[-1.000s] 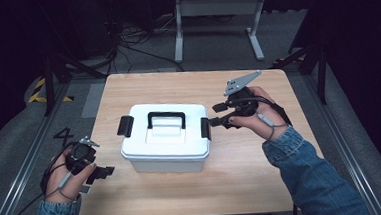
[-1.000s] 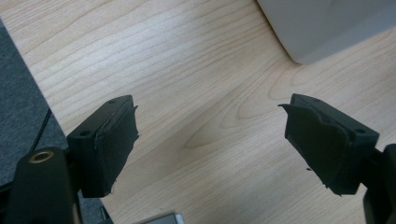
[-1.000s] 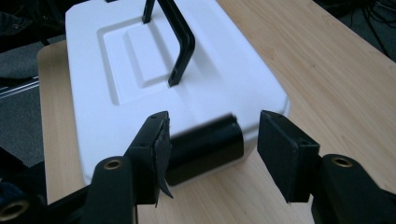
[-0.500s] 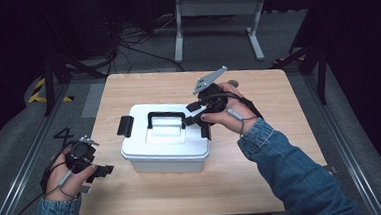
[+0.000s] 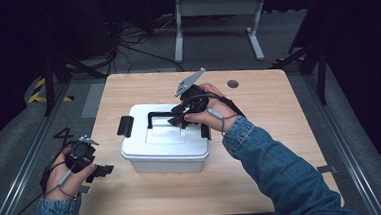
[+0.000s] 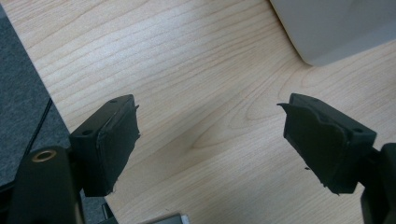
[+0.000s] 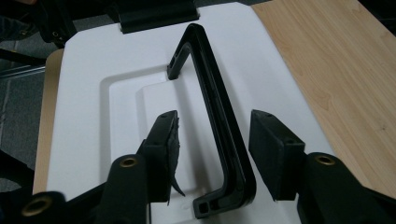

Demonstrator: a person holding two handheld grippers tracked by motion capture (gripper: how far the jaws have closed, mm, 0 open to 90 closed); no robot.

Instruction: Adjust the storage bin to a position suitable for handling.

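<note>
**Two jaws straddle the black handle of a white box**

One white plastic box (image 5: 164, 144) sits near the middle of the pale wooden table (image 5: 275, 127), with bare wood open on every side, widest to the right. Its lid is smooth, with rounded corners, a shallow rectangular recess and a black latch (image 5: 125, 126) at the left end. The slim black handle (image 7: 219, 126) lies over the lid. The right gripper (image 7: 212, 147) has its jaws on either side of that bar; they have just been closing, yet gaps show between pads and handle, so nothing is clamped. The left gripper (image 6: 210, 144) hangs at the table's near left edge, jaws spread wide over wood grain, holding nothing, the box's corner just ahead.
</note>
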